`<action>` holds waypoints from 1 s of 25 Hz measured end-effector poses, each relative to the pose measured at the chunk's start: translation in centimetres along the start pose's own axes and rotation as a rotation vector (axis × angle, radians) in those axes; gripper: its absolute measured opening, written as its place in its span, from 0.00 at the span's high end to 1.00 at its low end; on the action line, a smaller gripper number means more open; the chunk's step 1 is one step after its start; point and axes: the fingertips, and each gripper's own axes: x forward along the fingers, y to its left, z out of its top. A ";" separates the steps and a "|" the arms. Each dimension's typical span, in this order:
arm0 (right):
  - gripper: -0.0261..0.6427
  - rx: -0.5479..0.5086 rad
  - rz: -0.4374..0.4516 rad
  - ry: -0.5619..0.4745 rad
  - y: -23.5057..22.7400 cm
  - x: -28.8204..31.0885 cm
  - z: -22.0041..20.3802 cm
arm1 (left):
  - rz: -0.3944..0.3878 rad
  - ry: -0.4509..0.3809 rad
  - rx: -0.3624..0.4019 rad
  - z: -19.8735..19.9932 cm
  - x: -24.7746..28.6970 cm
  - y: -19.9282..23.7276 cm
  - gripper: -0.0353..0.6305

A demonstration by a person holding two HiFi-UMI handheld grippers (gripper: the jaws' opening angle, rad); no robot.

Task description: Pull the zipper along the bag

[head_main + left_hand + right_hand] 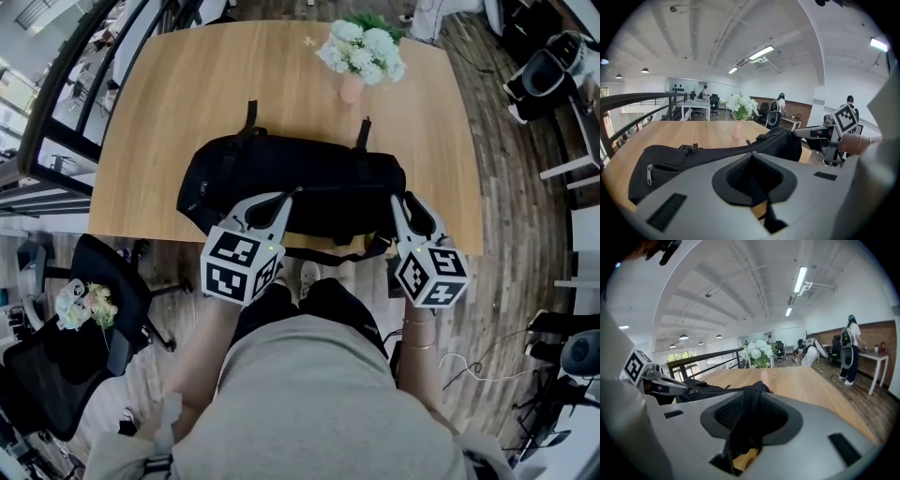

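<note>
A black bag (309,187) lies across the near half of the wooden table (187,94). My left gripper (295,192) rests on the bag's top seam near its middle. In the left gripper view its jaws (751,154) meet at the tips, and a thin black tab, the zipper pull (769,219), runs between them. My right gripper (394,199) is at the bag's right end. In the right gripper view its jaws (750,397) stand slightly apart with a fold of bag fabric (758,389) between them. A side-pocket zipper (649,173) shows on the bag's left.
A pink vase of white flowers (364,52) stands at the table's far right. The table's near edge (150,236) lies just under the grippers, with the person's lap below. A black office chair (94,281) is at the near left, a railing (56,103) along the left.
</note>
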 end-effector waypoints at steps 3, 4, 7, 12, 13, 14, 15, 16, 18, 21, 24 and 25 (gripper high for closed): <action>0.79 -0.130 0.013 0.022 1.3 0.0 0.3 | -0.007 -0.013 0.000 0.2 -0.2 -0.3 0.92; 0.79 -0.174 0.022 0.029 1.9 0.1 0.5 | -0.010 -0.019 0.002 0.3 -0.2 -0.3 0.92; 0.77 -0.316 0.078 0.038 4.6 0.7 1.3 | -0.014 -0.034 0.002 0.7 -0.3 -0.4 0.92; 0.75 -0.557 0.223 0.045 10.5 2.0 2.4 | -0.014 -0.049 0.001 1.2 -0.6 -0.5 0.92; 0.75 -0.582 0.261 0.052 11.6 2.4 2.3 | -0.013 -0.050 0.001 1.2 -0.6 -0.5 0.92; 0.75 -0.594 0.304 0.062 12.5 2.7 2.1 | -0.012 -0.050 0.001 1.2 -0.5 -0.4 0.92; 0.74 -0.600 0.346 0.074 13.3 3.1 1.8 | -0.011 -0.050 0.000 1.2 -0.5 -0.3 0.92; 0.74 -0.611 0.380 0.085 14.0 3.4 1.6 | -0.009 -0.051 -0.002 1.2 -0.5 -0.1 0.92; 0.74 -0.656 0.422 0.107 14.9 4.0 1.0 | -0.005 -0.052 -0.007 1.2 -0.6 0.1 0.92; 0.74 -0.750 0.458 0.145 15.8 4.7 -0.1 | -0.001 -0.047 -0.003 1.1 -0.7 0.1 0.92; 0.74 -0.888 0.441 0.181 16.0 5.4 -1.5 | 0.003 -0.046 -0.004 1.1 -0.7 0.2 0.92; 0.74 -0.934 0.427 0.189 15.9 5.6 -1.8 | 0.004 -0.046 -0.004 1.1 -0.7 0.2 0.92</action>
